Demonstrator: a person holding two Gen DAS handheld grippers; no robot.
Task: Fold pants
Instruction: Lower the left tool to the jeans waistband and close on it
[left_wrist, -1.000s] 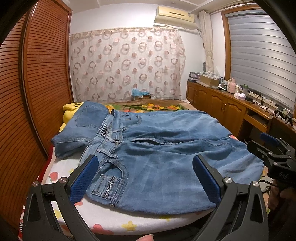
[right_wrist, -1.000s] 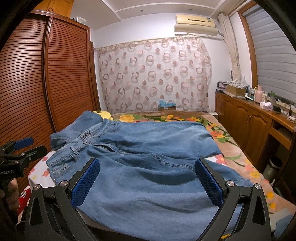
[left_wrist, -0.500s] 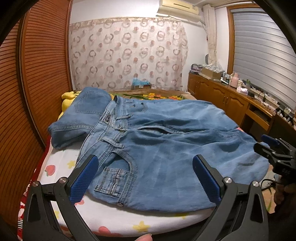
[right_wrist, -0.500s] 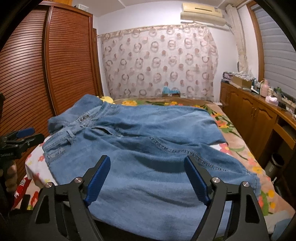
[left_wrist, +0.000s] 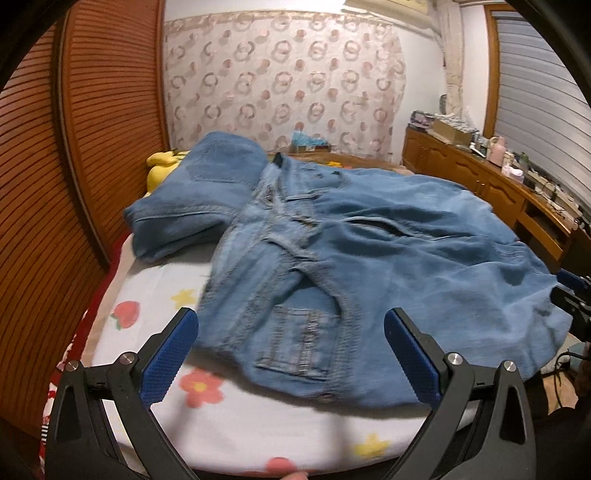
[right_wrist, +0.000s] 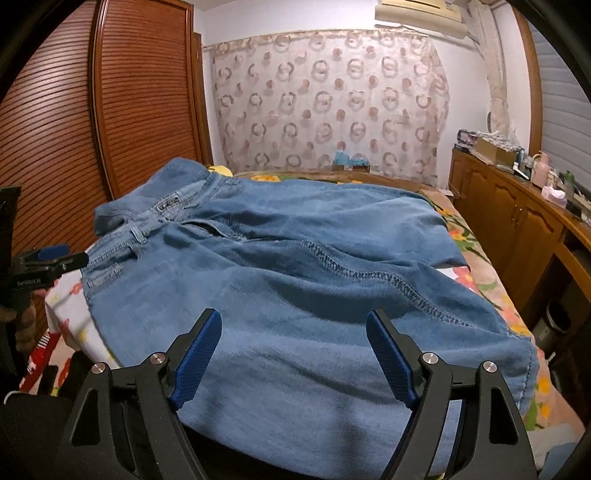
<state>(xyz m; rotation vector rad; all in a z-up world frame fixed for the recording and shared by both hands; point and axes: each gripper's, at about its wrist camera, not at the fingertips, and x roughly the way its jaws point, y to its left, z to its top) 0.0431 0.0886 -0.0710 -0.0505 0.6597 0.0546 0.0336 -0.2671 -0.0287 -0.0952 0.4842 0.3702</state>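
1. two grippers hover wide open, empty: left gripper (left_wrist: 291, 345) before the waistband, right gripper (right_wrist: 295, 356) over the leg.
2. blue jeans (left_wrist: 369, 251) lie spread on the bed (left_wrist: 155, 295) ahead.
3. best to pinch both layers squarely at the near edge.

Both held low and level: left tool (left_wrist: 291, 354) spread wide, right tool (right_wrist: 295, 354) parted a bit narrower, gripping nothing.

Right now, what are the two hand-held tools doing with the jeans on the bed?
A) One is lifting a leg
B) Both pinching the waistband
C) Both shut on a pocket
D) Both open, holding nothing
D: the left tool and right tool both gape over the flat jeans.
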